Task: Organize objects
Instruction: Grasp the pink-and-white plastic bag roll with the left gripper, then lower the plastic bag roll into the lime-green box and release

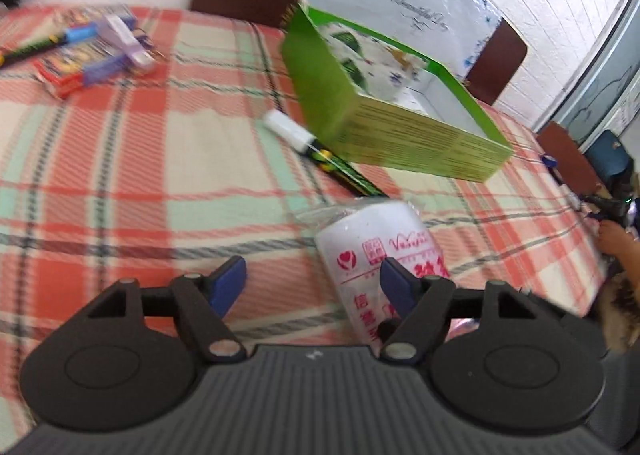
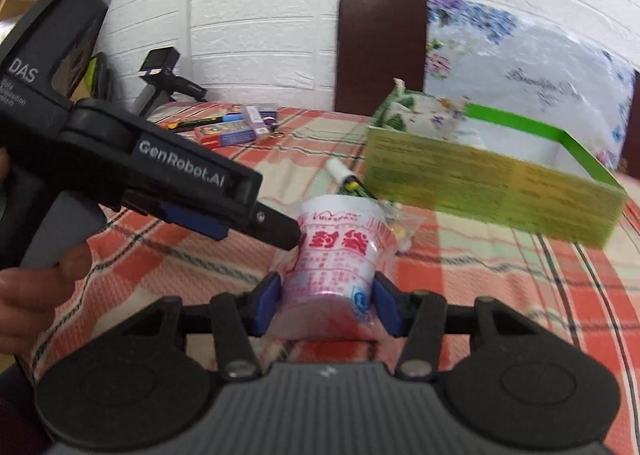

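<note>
A white roll of plastic bags (image 2: 340, 251) with red print sits between the blue pads of my right gripper (image 2: 326, 301), which is shut on its near end. I cannot tell whether the roll rests on the plaid tablecloth (image 2: 500, 287). My left gripper (image 2: 276, 227) reaches in from the left with its tip beside the roll's far end. In the left wrist view, the left gripper (image 1: 313, 275) is open, and the roll (image 1: 372, 231) lies just behind its right finger (image 1: 394, 279). An open green box (image 1: 400, 127) (image 2: 492, 191) stands beyond the roll.
A marker with a white cap (image 1: 292, 131) (image 2: 340, 173) lies against the green box. A pile of small boxes and pens (image 1: 92, 51) (image 2: 236, 127) sits at the far left. Brown chairs (image 2: 380, 47), a floral package (image 2: 520, 67) and a stand-mounted camera (image 2: 160, 67) line the far edge.
</note>
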The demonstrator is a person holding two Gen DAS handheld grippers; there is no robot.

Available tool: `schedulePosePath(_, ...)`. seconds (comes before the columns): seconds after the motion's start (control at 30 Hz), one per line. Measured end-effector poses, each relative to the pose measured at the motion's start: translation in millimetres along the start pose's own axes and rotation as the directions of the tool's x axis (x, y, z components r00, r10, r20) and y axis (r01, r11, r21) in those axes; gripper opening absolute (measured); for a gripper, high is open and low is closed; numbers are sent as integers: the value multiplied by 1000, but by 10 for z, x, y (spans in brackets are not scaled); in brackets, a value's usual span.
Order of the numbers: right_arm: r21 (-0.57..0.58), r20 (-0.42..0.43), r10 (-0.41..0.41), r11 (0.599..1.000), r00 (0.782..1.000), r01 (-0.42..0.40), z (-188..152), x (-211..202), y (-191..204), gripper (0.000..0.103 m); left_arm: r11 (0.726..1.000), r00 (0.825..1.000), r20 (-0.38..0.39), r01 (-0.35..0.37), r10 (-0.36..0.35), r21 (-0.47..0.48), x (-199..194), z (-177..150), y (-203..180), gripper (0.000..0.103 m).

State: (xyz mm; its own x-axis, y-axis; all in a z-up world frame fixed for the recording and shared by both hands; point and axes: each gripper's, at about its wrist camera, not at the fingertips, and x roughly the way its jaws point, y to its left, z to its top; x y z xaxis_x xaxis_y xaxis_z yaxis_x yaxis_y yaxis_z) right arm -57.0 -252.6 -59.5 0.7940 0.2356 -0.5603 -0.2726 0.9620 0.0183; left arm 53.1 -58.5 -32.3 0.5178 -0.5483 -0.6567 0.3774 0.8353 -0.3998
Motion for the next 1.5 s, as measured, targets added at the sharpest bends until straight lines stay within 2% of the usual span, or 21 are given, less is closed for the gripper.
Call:
schedulePosePath(0.13, 45, -6, -39, 998, 999, 39, -80, -89, -163, 50, 998, 999, -38, 28, -26, 49, 145, 1, -248, 74)
schedulePosePath(0.23, 75, -7, -72, 995, 997, 72, -111, -90, -262, 56, 996, 998, -49, 37, -33, 86, 257, 8, -401, 74)
schedulePosePath(0.33, 68, -7, -96, 993, 995, 97, -138, -68, -282, 66, 992, 999, -41, 34, -29, 124, 332, 7, -516, 75)
schedulePosePath(0.43, 41, -6, -114, 993, 993, 115, -166, -65, -272, 69, 990, 999, -39, 19, -13, 142, 313, -3, -555, 75)
schedulePosePath(0.57, 15, 0, -123, 992, 992, 123, -188, -96, -266, 71, 993, 992, -114, 57, -46, 101, 266, 18, -540, 75)
schedulePosePath(0.7, -28, 4, -137, 990, 991, 137, -226, -142, -251, 72, 980, 985, -161, 89, -60, 178, 307, -54, -753, 75)
schedulePosePath(0.73, -32, 3, -136, 990, 991, 136, -235, -143, -247, 73, 976, 983, -169, 98, -66, 193, 338, -70, -792, 74)
schedulePosePath(0.77, -29, -3, -131, 991, 991, 131, -242, -137, -246, 74, 974, 981, -174, 116, -82, 196, 365, -91, -810, 68)
schedulePosePath(0.8, -24, -14, -124, 992, 992, 124, -246, -118, -256, 74, 974, 978, -182, 131, -97, 186, 399, -101, -811, 68)
schedulePosePath(0.87, -24, -22, -120, 993, 993, 119, -246, -100, -275, 72, 976, 979, -170, 141, -113, 163, 438, -115, -783, 67)
schedulePosePath(0.93, -29, -13, -128, 991, 992, 128, -228, -97, -257, 62, 978, 979, -155, 156, -134, 141, 450, -97, -748, 64)
schedulePosePath(0.97, -40, 3, -140, 989, 990, 140, -218, -107, -224, 55, 979, 979, -144, 165, -147, 121, 433, -78, -733, 60)
schedulePosePath(1.07, -136, 89, -199, 968, 976, 210, -213, -145, -88, 47, 975, 978, -97, 195, -185, 106, 314, -7, -737, 54)
schedulePosePath(1.13, -168, 151, -217, 956, 964, 241, -178, -168, -44, 45, 972, 978, -52, 207, -202, 114, 235, 42, -751, 51)
schedulePosePath(1.2, -215, 232, -237, 933, 943, 288, -104, -180, 3, 45, 968, 976, 5, 217, -219, 126, 131, 135, -785, 51)
schedulePosePath(1.27, -251, 288, -245, 913, 926, 320, 29, -138, 3, 45, 967, 976, 56, 198, -209, 162, 79, 280, -846, 51)
schedulePosePath(1.43, -230, 343, -272, 904, 899, 361, 443, 131, -229, 45, 963, 974, 109, 172, -198, 208, 233, 759, -983, 49)
schedulePosePath(1.5, -206, 338, -283, 908, 898, 364, 590, 273, -361, 45, 964, 976, 118, 157, -185, 214, 372, 919, -1048, 49)
